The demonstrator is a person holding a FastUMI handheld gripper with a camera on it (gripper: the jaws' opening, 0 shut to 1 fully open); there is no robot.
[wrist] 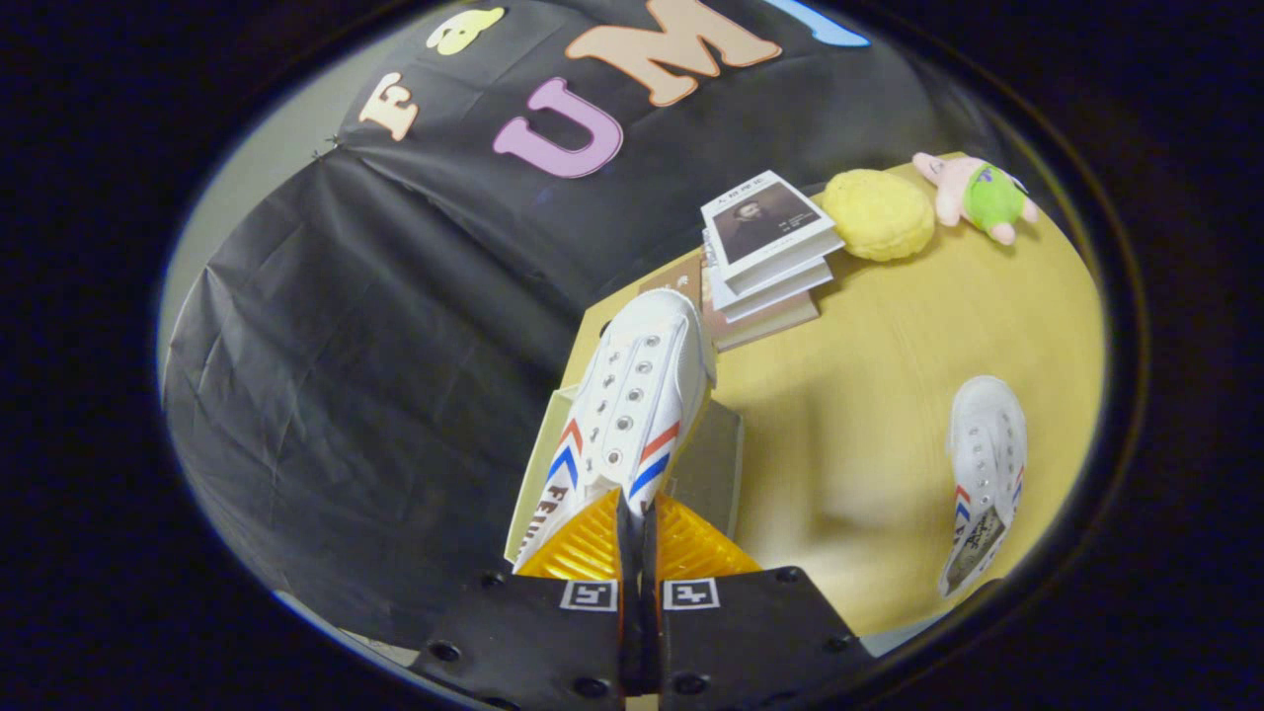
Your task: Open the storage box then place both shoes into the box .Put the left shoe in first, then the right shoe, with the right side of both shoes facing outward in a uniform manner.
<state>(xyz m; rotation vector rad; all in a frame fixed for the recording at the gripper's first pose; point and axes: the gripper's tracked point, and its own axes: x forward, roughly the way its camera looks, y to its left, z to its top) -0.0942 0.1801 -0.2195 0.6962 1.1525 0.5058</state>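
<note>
Gripper [637, 518] pinching 1 white shoe [632, 405] at the tongue, fingers nearly together. Box [716, 464] mostly hidden behind that shoe, at worktop [869, 474] edge. 2nd shoe [983, 474] lies well apart w/ open room between. Books [765, 257], yellow sponge [877, 214], plush toy [978, 195] beyond.

White shoes [637, 395] with red and blue chevrons; yellow sponge [877, 213]; tan table [889, 415]
</note>
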